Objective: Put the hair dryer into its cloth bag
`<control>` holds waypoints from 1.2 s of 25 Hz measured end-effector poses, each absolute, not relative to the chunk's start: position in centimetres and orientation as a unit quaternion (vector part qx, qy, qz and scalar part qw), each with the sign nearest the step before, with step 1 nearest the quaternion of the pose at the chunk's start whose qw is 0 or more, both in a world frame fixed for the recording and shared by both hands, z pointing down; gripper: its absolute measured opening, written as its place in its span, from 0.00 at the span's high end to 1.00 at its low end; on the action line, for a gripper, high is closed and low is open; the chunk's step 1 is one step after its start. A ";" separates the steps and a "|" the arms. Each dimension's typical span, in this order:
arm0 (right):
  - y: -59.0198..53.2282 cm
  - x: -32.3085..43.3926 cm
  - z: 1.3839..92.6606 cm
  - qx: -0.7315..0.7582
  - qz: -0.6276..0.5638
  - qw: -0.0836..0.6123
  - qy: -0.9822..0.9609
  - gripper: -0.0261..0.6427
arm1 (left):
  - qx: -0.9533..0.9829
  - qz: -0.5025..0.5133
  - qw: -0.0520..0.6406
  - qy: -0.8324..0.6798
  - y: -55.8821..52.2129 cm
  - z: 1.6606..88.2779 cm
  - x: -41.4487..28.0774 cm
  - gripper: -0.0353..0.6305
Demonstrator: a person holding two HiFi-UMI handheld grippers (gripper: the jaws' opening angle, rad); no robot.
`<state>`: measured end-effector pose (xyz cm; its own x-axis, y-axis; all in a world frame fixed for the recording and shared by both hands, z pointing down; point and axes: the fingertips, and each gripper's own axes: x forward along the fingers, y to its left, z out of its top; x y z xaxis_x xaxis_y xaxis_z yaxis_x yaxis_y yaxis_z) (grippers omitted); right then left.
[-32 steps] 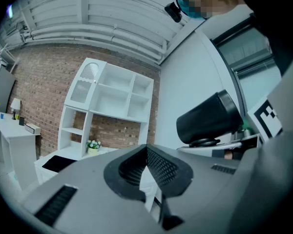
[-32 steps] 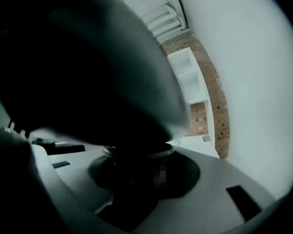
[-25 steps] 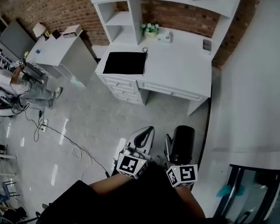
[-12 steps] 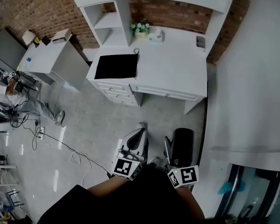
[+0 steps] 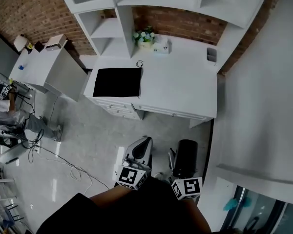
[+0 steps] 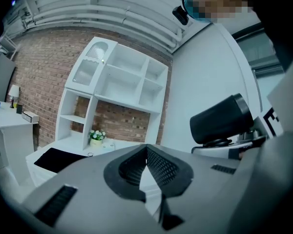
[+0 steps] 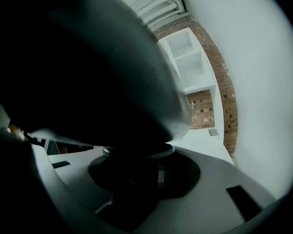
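Observation:
The black cloth bag [image 5: 117, 82] lies flat on the left end of the white desk [image 5: 185, 89]; it also shows in the left gripper view [image 6: 56, 158]. My right gripper [image 5: 178, 161] is shut on the handle of the black hair dryer [image 5: 186, 154], whose dark body fills the right gripper view [image 7: 88, 72] above the jaws [image 7: 141, 179]. My left gripper [image 5: 141, 145] is shut with nothing in it [image 6: 147, 165]. The dryer's barrel [image 6: 219, 118] sits to its right. Both grippers hang over the floor, short of the desk.
White shelving [image 5: 112, 28] rises behind the desk, with a flower pot [image 5: 145, 35], a tissue box [image 5: 162, 47] and a small grey item [image 5: 212, 55]. A second white table [image 5: 44, 65] and a person [image 5: 2, 101] are at left. Cables [image 5: 63, 155] lie on the floor. A white wall [image 5: 263, 91] is at right.
Both grippers have moved forward together toward the desk, which now looks nearer and larger. The dryer stays in the right gripper; the left stays shut.

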<state>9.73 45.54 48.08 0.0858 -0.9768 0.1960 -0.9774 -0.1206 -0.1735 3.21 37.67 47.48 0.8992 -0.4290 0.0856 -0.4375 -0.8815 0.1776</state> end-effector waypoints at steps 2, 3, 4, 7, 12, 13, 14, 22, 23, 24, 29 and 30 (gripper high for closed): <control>43.0 10.7 48.3 0.738 0.139 0.000 -0.661 0.71 | 0.969 0.023 0.102 -0.223 35.0 47.2 4.1 0.92; 41.7 11.1 48.2 0.738 0.141 -0.002 -0.660 0.71 | 0.969 0.024 0.105 -0.224 33.7 46.9 4.5 0.92; 40.4 11.4 48.0 0.738 0.142 -0.001 -0.660 0.71 | 0.969 0.027 0.103 -0.223 32.4 46.8 4.8 0.92; 36.2 12.1 47.8 0.739 0.141 0.010 -0.659 0.71 | 0.971 0.032 0.097 -0.214 29.0 46.9 5.3 0.92; 29.4 12.0 46.9 0.729 0.130 0.023 -0.671 0.71 | 0.973 0.041 0.103 -0.204 23.5 47.4 5.2 0.92; 28.1 11.8 46.5 0.725 0.123 0.026 -0.677 0.71 | 0.972 0.044 0.106 -0.203 22.2 47.5 5.1 0.92; 26.9 11.6 46.2 0.723 0.117 0.030 -0.680 0.71 | 0.972 0.048 0.109 -0.203 21.0 47.7 4.9 0.92; 20.8 12.3 47.3 0.738 0.120 0.050 -0.662 0.71 | 0.973 0.070 0.107 -0.192 14.0 49.5 5.1 0.92; 20.4 12.5 47.5 0.739 0.127 0.046 -0.660 0.71 | 0.973 0.074 0.106 -0.193 13.5 49.9 5.3 0.92; 20.2 12.7 47.8 0.740 0.135 0.043 -0.658 0.71 | 0.972 0.078 0.106 -0.196 13.0 50.3 5.3 0.92; 19.4 14.0 48.9 0.745 0.149 0.036 -0.650 0.71 | 0.964 0.102 0.116 -0.215 10.4 52.2 5.5 0.92; 19.3 14.3 49.2 0.744 0.151 0.037 -0.650 0.71 | 0.963 0.107 0.119 -0.218 10.0 52.8 5.6 0.92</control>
